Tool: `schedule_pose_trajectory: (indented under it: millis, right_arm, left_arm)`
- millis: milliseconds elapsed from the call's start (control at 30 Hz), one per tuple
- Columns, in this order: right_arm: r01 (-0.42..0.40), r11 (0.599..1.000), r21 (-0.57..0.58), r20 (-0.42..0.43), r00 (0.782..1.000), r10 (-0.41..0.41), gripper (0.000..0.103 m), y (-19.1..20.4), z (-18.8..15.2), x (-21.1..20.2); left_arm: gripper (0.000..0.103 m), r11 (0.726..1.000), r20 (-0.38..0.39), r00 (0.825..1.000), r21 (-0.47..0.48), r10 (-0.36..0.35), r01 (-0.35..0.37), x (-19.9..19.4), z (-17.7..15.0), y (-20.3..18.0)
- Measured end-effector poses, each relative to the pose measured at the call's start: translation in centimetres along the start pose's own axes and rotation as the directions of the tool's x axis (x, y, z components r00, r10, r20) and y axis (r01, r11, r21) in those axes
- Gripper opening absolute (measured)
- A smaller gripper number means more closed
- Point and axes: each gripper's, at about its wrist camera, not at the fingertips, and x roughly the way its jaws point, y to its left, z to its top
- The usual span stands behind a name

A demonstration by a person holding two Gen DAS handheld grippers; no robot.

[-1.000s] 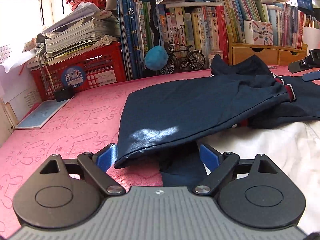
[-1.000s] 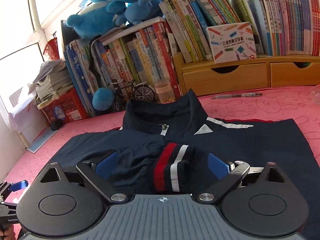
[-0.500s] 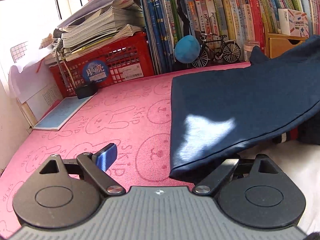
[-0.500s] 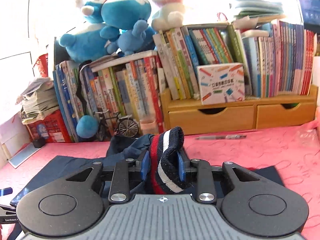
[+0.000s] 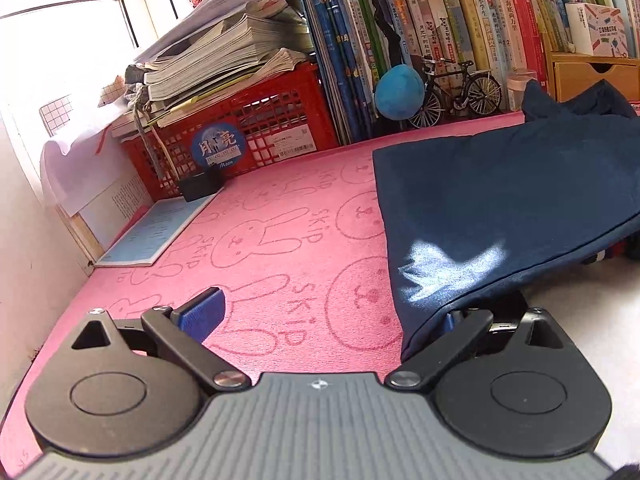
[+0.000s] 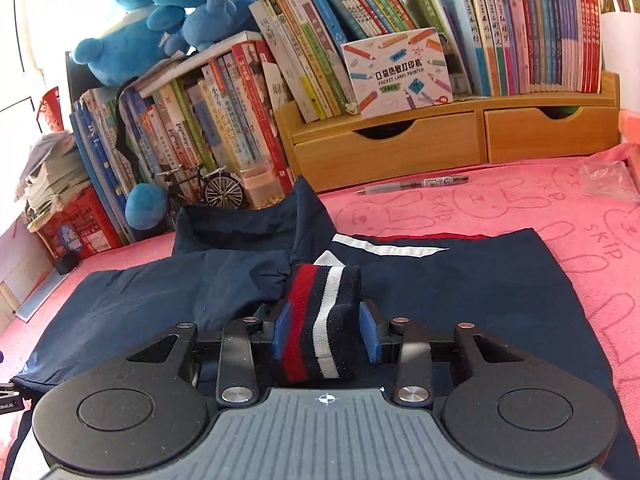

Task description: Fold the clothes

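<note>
A navy jacket (image 5: 500,200) lies on the pink rabbit-print mat (image 5: 280,240). Its near edge drapes over the right finger of my left gripper (image 5: 324,316), which is open, with bare mat between its fingers. In the right wrist view the jacket (image 6: 440,288) lies spread out, collar towards the books. Its sleeve is folded across the body. The red, white and navy striped cuff (image 6: 320,320) sits between the pads of my right gripper (image 6: 325,332), which is shut on it, low over the jacket front.
A red crate (image 5: 260,128) of papers, a row of books and a model bicycle (image 5: 456,88) line the back. A blue booklet (image 5: 160,232) lies at the left. A pen (image 6: 416,185), wooden drawers (image 6: 400,144) and a plastic bag (image 6: 608,176) are at the right. White cloth (image 5: 580,320) lies by the jacket.
My right gripper closed on the striped cuff, lifted it, and has now lowered it onto the jacket front with the jaws slightly wider. My left gripper slid left, out from under the jacket edge.
</note>
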Motion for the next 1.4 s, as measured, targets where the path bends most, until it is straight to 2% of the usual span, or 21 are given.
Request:
schedule_pose_trajectory:
  millis: [67,133,267,300,367,433,467,500,533,600,667,700,733,900,1000,1067,1133,1267,1367,1400]
  right_arm:
    - [-0.012,1.0,-0.013,0.001,1.0,0.012,0.038,0.8,-0.2,0.4]
    - [0.003,0.999,-0.051,-0.022,1.0,-0.004,0.038,1.7,-0.5,1.2]
    - [0.042,0.994,-0.097,-0.061,0.997,-0.048,0.038,2.3,-1.0,2.3]
    - [0.059,0.993,-0.107,-0.066,0.996,-0.066,0.039,2.3,-1.1,2.5]
    - [0.151,0.979,-0.138,-0.034,0.987,-0.157,0.046,2.4,-0.8,1.8]
    - [0.234,0.961,-0.146,0.013,0.972,-0.235,0.067,2.3,-0.7,0.9]
    - [0.209,0.971,-0.113,0.018,0.978,-0.208,0.072,2.0,-0.6,0.5]
    - [0.13,0.989,-0.065,0.011,0.992,-0.129,0.084,1.4,-0.4,0.5]
    - [0.055,0.998,-0.016,0.006,0.998,-0.055,0.103,0.9,-0.3,0.5]
    - [-0.046,0.995,0.084,-0.015,0.999,0.047,0.103,0.3,-0.1,1.5]
    - [-0.063,0.989,0.134,-0.062,0.995,0.072,0.103,0.4,0.0,3.1]
    - [-0.051,0.993,0.11,-0.059,0.997,0.057,0.091,0.9,-0.1,3.4]
    - [-0.023,0.998,0.062,-0.069,0.997,0.028,0.046,1.7,-0.1,3.5]
    - [0.111,0.99,-0.091,-0.027,0.993,-0.114,0.046,2.6,0.2,2.7]
    - [0.084,0.993,-0.081,-0.047,0.995,-0.088,0.049,0.9,0.3,2.2]
    - [0.066,0.994,-0.092,-0.05,0.996,-0.071,0.057,0.0,0.2,1.1]
    - [0.08,0.986,-0.146,-0.032,0.996,-0.085,0.082,-0.7,0.1,-0.6]
    - [0.171,0.96,-0.221,0.056,0.985,-0.162,0.086,-0.4,0.4,-2.9]
    - [0.099,0.97,-0.22,0.079,0.993,-0.084,0.086,1.0,0.9,-2.9]
    - [0.073,0.972,-0.223,0.079,0.995,-0.057,0.086,1.7,0.9,-2.6]
  left_arm:
    - [0.101,1.0,-0.017,1.0,-0.013,0.001,-0.001,0.5,-0.3,0.6]
    - [0.101,0.998,-0.02,0.999,-0.056,-0.026,0.025,0.6,-0.7,1.3]
    - [0.1,0.997,0.002,0.998,-0.05,-0.06,0.06,-0.6,-0.8,1.5]
    - [0.1,0.996,0.007,0.998,-0.049,-0.069,0.069,-0.9,-0.8,1.6]
    - [0.1,0.995,0.017,0.996,-0.045,-0.086,0.086,-1.4,-0.9,1.7]
    - [0.1,0.994,0.028,0.994,-0.042,-0.103,0.104,-2.0,-1.0,1.8]
    - [0.1,0.993,0.033,0.993,-0.04,-0.111,0.112,-2.3,-1.0,1.9]
    - [0.1,0.992,0.036,0.993,-0.039,-0.117,0.118,-2.4,-1.0,1.9]
    - [0.1,0.992,0.034,0.993,-0.04,-0.116,0.118,-2.3,-0.9,1.7]
    - [0.1,0.992,0.029,0.993,-0.04,-0.116,0.117,-2.0,-0.7,1.2]
    - [0.1,0.992,0.024,0.993,-0.041,-0.115,0.116,-1.6,-0.6,0.8]
    - [0.1,0.992,0.021,0.993,-0.041,-0.115,0.116,-1.5,-0.5,0.5]
    - [0.1,0.992,0.019,0.993,-0.041,-0.114,0.115,-1.3,-0.4,0.3]
    - [0.101,0.993,0.027,0.993,-0.02,-0.115,0.115,-1.0,-1.1,0.2]
    - [0.101,0.991,0.014,0.992,-0.036,-0.129,0.13,-1.3,-1.2,0.7]
    - [0.101,0.99,0.021,0.99,-0.016,-0.138,0.139,-2.4,-1.2,1.2]
    - [0.101,0.989,0.043,0.988,0.017,-0.15,0.149,-3.9,-1.5,2.0]
    - [0.101,0.977,0.113,0.971,0.008,-0.211,0.212,-6.8,-0.7,3.2]
    - [0.103,0.963,0.179,0.948,-0.012,-0.264,0.27,-7.4,0.9,2.1]
    - [0.103,0.963,0.181,0.947,-0.004,-0.264,0.269,-7.0,1.5,1.0]
